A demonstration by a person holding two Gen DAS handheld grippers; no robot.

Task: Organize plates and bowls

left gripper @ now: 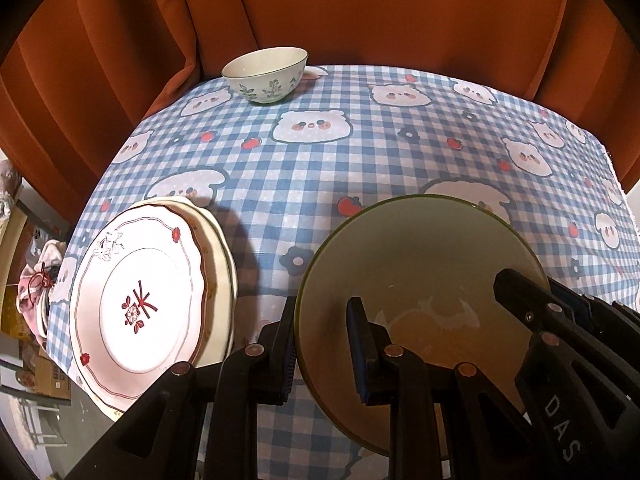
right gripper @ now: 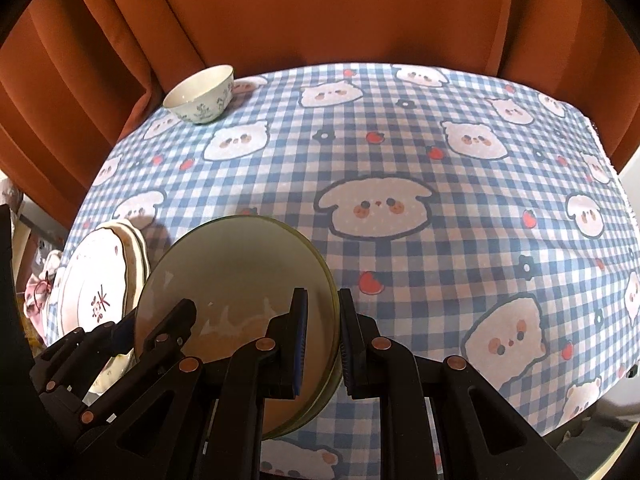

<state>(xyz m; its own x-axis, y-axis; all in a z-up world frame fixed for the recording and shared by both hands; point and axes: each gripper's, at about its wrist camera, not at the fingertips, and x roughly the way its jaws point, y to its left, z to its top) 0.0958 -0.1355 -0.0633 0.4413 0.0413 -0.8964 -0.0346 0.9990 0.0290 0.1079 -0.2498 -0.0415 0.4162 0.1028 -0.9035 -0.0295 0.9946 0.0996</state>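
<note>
Both grippers, left (left gripper: 322,350) and right (right gripper: 323,340), clamp the green-rimmed bowl (left gripper: 420,264) over a blue gingham cartoon-print counter (left gripper: 360,168), rust curtains (left gripper: 360,12) behind.

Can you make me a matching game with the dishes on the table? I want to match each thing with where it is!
Things:
1. green-rimmed bowl
2. flowered bowl
3. stacked plates
4. tablecloth

Places or states:
A. at the far edge of the table, near the orange curtain
B. held at its rim by the left gripper and the right gripper
C. blue checks with cartoon animals, covering the table
D. at the table's left edge

Pairs: 1-B, 2-A, 3-D, 4-C
</note>
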